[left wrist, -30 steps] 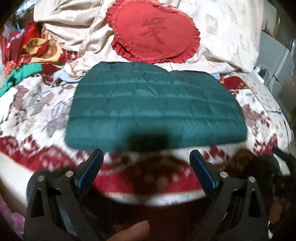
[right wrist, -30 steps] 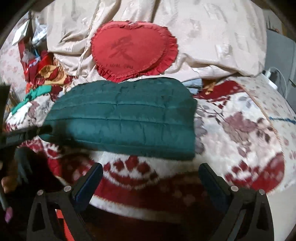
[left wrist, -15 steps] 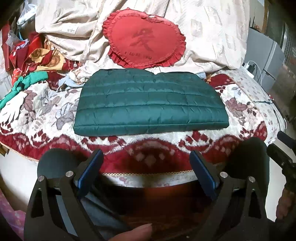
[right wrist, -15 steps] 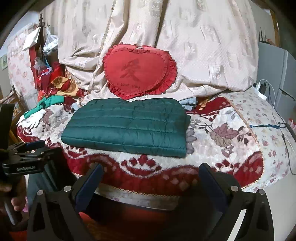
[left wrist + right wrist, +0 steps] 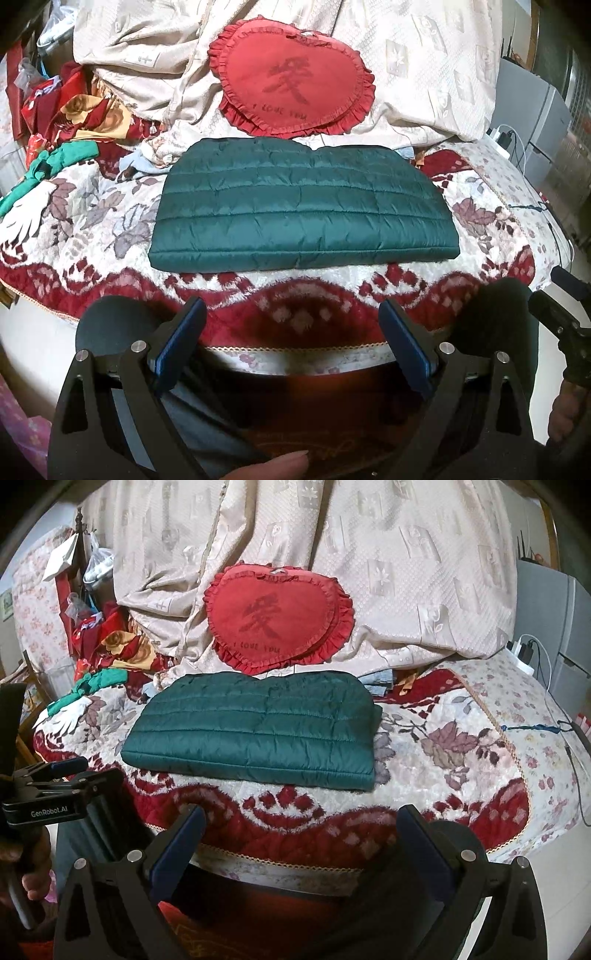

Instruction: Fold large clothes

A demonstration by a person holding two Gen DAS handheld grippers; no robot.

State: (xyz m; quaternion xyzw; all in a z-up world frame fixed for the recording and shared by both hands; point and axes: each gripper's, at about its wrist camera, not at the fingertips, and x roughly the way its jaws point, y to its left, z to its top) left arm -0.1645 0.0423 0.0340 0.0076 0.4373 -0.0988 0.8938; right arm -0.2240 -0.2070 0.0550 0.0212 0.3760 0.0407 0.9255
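A dark green quilted jacket (image 5: 303, 210) lies folded into a flat rectangle on the floral bedspread (image 5: 92, 229); it also shows in the right wrist view (image 5: 255, 734). My left gripper (image 5: 291, 325) is open and empty, held back from the bed's front edge, below the jacket. My right gripper (image 5: 301, 834) is open and empty, also off the front edge, near the jacket's right half. The left gripper's body (image 5: 48, 797) shows at the left of the right wrist view. Neither gripper touches the jacket.
A red heart-shaped cushion (image 5: 291, 85) leans on a heap of beige bedding (image 5: 424, 66) behind the jacket. Loose colourful clothes (image 5: 62, 122) pile at the far left. A grey cabinet (image 5: 554, 627) with a power strip and cables stands at the right.
Both grippers have pulled back and away from the jacket, past the bed's front edge. The jacket lies still. Both grippers stay open.
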